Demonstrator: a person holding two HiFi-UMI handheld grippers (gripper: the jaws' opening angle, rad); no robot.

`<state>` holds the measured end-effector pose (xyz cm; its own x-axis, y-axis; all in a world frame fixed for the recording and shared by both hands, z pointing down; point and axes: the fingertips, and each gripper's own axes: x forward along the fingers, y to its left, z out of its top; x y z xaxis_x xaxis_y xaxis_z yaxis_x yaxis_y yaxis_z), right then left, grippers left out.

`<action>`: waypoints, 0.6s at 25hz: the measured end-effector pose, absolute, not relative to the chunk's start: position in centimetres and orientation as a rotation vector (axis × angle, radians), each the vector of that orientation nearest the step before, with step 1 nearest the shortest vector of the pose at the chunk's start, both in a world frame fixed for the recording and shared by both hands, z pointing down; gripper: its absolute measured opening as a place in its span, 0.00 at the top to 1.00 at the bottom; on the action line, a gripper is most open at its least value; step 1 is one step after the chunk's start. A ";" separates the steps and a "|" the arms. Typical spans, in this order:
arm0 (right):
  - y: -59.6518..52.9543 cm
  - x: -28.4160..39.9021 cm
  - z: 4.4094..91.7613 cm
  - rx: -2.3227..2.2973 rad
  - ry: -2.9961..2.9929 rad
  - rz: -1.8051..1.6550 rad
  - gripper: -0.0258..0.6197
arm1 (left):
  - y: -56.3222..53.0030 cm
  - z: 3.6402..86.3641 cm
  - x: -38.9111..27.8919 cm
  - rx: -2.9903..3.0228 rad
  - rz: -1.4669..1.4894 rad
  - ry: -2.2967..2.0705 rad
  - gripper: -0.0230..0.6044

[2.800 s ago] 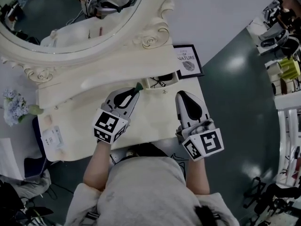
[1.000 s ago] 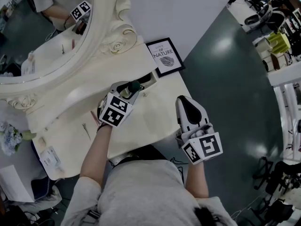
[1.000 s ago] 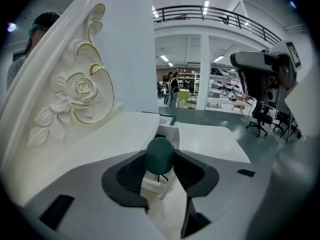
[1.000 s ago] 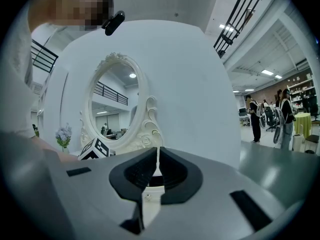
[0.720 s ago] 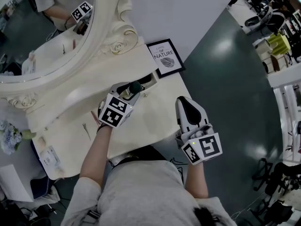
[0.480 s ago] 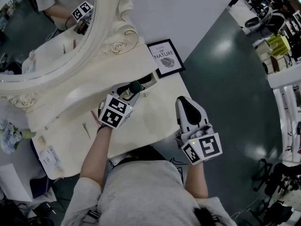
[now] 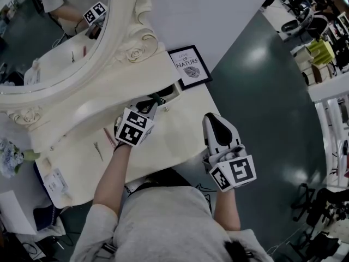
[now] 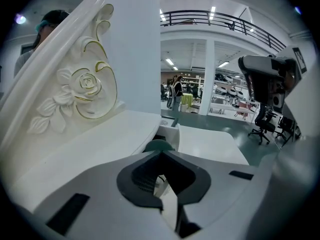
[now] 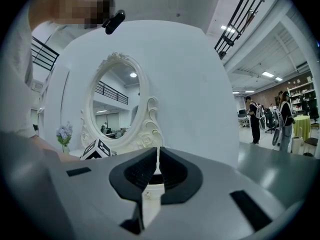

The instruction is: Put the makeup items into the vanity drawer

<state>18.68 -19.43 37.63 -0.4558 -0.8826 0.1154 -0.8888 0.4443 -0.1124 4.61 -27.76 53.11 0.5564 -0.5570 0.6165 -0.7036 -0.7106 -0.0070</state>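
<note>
The small vanity drawer [image 7: 174, 91] stands pulled open at the back right of the cream tabletop [image 7: 163, 141]. My left gripper [image 7: 155, 101] points into it, and its jaws have just been closing; the tips now meet with nothing between them. A dark green round-capped item [image 7: 158, 97] sits just beyond those tips at the drawer. In the left gripper view that green cap [image 8: 159, 145] peeks over the shut left gripper [image 8: 161, 154], beside the drawer's white wall [image 8: 172, 133]. My right gripper [image 7: 210, 119] hovers shut over the table's right side, holding nothing, and the right gripper [image 9: 157, 159] faces the mirror.
A pink stick [image 7: 109, 137] and a thin dark item [image 7: 98, 149] lie left of my left hand. A framed sign [image 7: 188, 68] leans at the back right. The ornate oval mirror [image 7: 128, 42] rises behind, a white card [image 7: 54, 184] lies front left, and flowers [image 7: 10, 161] stand at the far left.
The left jaws, spread around the green cap half a second ago, have shut, and the cap now shows just past their tips. Neither hand has shifted.
</note>
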 end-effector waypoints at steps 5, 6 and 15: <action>-19.1 19.1 37.6 1.632 -2.627 0.240 0.92 | -28.2 53.4 4.4 2.527 0.888 -1.080 0.93; -19.1 19.1 37.6 1.633 -2.626 0.240 0.92 | -28.2 53.4 4.4 2.529 0.894 -1.083 0.93; -18.7 18.7 37.2 1.621 -2.634 0.226 0.92 | -28.2 52.1 4.5 2.568 0.843 -1.123 0.93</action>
<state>18.68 -18.73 37.21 -0.4531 -0.8845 0.1110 -0.8905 0.4433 -0.1026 4.50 -28.23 52.11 0.5451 -0.6044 0.5810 -0.7269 -0.6860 -0.0316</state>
